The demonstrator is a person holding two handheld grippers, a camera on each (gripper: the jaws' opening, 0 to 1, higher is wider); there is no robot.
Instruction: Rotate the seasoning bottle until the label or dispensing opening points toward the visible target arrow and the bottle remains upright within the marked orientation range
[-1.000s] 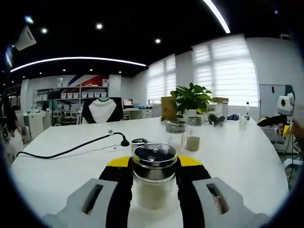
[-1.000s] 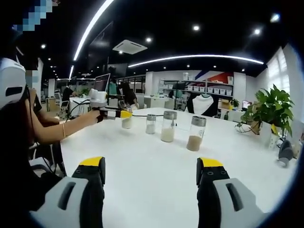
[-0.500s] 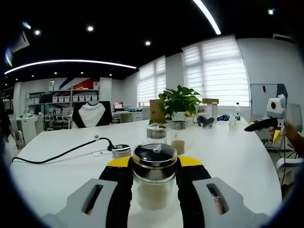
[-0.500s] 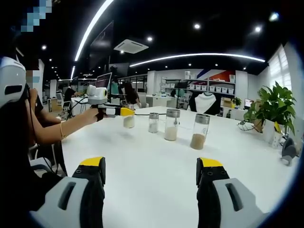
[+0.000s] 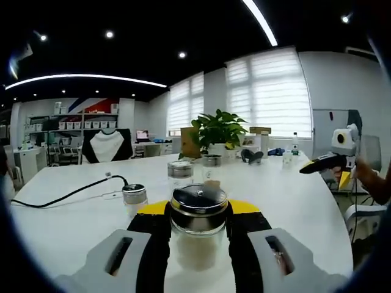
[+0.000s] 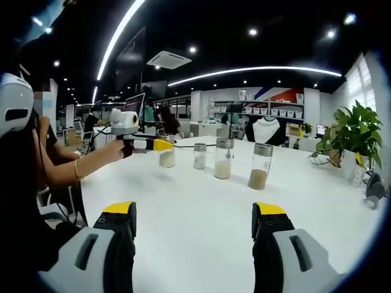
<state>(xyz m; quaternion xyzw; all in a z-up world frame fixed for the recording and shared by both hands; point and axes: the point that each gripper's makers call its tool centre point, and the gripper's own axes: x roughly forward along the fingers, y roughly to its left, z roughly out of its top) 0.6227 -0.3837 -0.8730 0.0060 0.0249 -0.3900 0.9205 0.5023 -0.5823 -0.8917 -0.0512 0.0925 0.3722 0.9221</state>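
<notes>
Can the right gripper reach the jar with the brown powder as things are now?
Probably yes. The right gripper is open and holds nothing, and bare white table lies between it and the brown-powder jar, with nothing in the way.

The left gripper view looks low across the white desk (image 5: 293,201) toward the windows, very close behind the seasoning bottle (image 5: 198,229) between its jaws. The right gripper view looks across the same desk from farther off. Both share the jars and potted plant (image 5: 215,129).
</notes>
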